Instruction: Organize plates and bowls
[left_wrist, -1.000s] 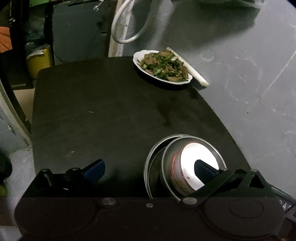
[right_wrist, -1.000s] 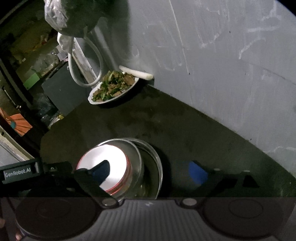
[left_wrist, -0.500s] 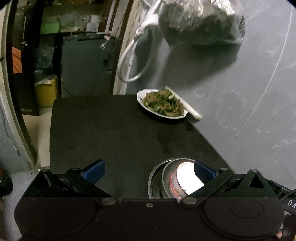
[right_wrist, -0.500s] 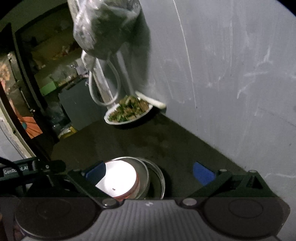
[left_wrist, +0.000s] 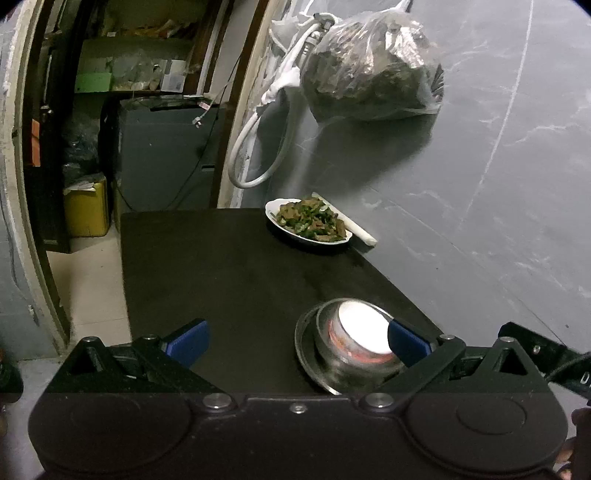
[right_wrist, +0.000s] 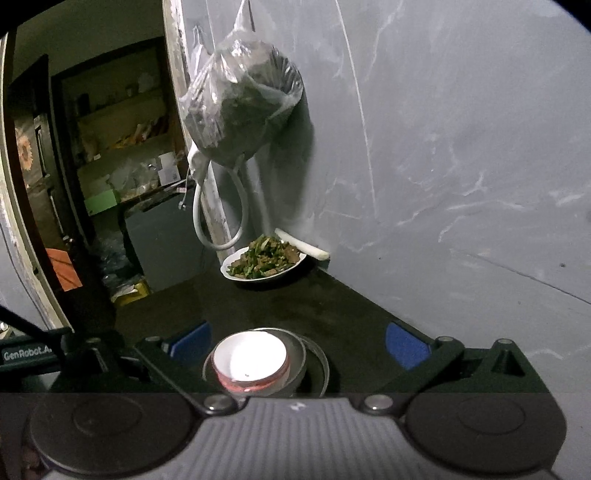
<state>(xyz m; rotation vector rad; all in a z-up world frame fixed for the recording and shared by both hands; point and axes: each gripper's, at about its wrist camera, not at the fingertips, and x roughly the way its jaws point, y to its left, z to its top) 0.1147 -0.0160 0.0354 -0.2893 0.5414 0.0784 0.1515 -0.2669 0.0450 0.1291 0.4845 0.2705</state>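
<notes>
Far on worktop: plate of food, bag hanging above. Left tongs and right tongs wide open, empty, over stacked bowls.

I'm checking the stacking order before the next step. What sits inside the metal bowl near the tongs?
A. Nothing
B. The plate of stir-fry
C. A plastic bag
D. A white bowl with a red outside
D: a white bowl with a red outer wall is nested in the metal bowl, which rests on a metal plate.
</notes>
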